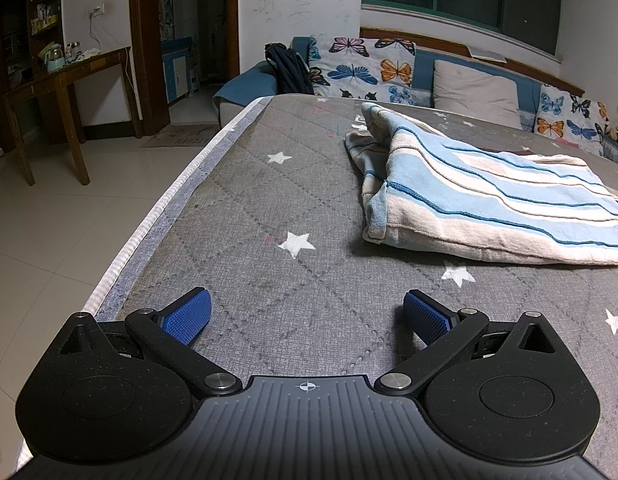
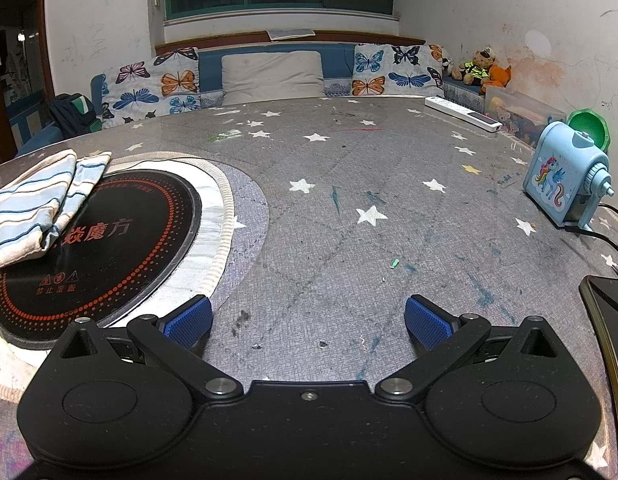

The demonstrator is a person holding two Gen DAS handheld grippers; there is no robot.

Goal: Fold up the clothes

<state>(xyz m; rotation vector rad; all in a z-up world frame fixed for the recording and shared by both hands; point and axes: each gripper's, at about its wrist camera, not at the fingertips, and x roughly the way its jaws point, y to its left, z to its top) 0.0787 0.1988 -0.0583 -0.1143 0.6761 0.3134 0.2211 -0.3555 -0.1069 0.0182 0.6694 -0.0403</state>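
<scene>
Both of your grippers sit low over the tabletop (image 1: 269, 208) with their blue-padded fingers spread wide apart and nothing between them. On your left gripper (image 1: 307, 312), the fingers (image 1: 187, 314) frame only bare grey quilted cover with white stars. On your right gripper (image 2: 308, 316), the fingers (image 2: 427, 322) likewise frame bare cover, marked with blue and green scribbles.

From your left gripper, the striped garment (image 1: 489, 196) lies at about 1 o'clock, apart from the fingers. It is a blue, cream and white striped piece, folded over on itself, with a bunched part at its far left end. It rests flat on the tabletop and runs out past the right edge of the view.

From your right gripper, the same garment (image 2: 33, 208) shows at about 10 o'clock, with its near part draped over the rim of a round black induction cooktop (image 2: 109, 248) set into the tabletop. The cooktop carries red dotted rings and red characters.

At about 2 o'clock from your right gripper stands a light blue pencil sharpener (image 2: 565, 184) with a unicorn picture, near the tabletop's right edge. A dark phone (image 2: 613, 320) lies at 3 o'clock, partly cut off. Farther off, at about 1 o'clock, a white power strip (image 2: 461, 114) lies near the far edge. Beyond the tabletop runs a blue sofa (image 2: 269, 64) with butterfly-print cushions (image 2: 149, 84).
</scene>
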